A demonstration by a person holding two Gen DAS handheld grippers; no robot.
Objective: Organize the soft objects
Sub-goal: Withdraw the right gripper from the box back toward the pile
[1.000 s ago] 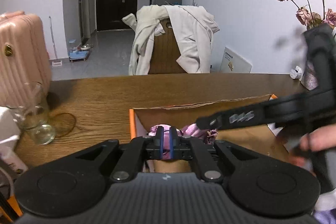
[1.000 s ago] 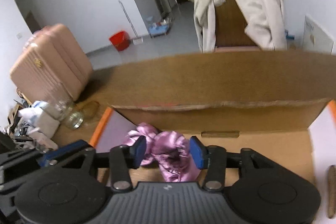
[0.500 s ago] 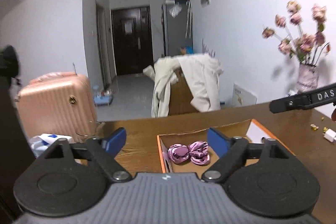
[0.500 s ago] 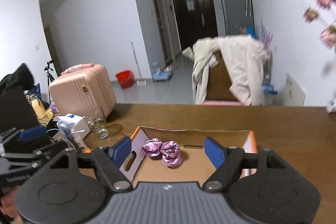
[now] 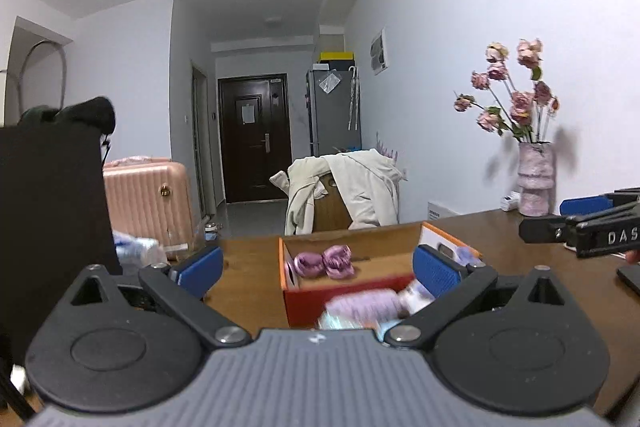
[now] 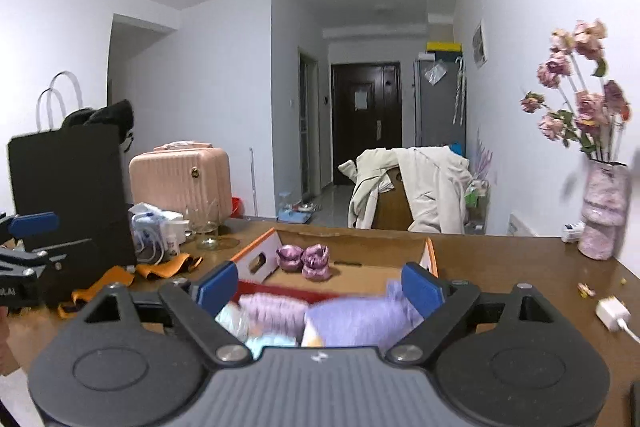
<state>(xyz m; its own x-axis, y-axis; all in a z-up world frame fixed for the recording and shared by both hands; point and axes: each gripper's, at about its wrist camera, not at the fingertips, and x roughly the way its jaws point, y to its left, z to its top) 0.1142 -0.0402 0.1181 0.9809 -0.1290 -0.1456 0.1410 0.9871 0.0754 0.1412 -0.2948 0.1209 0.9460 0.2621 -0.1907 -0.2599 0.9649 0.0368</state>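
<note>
purple scrunchies: two, side by side in the orange cardboard box, row running left-right.
left gripper: jaws opening, nothing between.
right gripper: jaws opening, nothing gripped.
writing: "das" on the right gripper's body, partial.

The left gripper hangs over the wooden counter, its blue-padded jaws opening with nothing pressed between them. Beyond them sits an orange cardboard box with a purple satin scrunchie lying inside. Just in front of the box, blurred lilac and pale soft items lie. At the right edge the right gripper reaches in, near a vase of pink flowers
</note>
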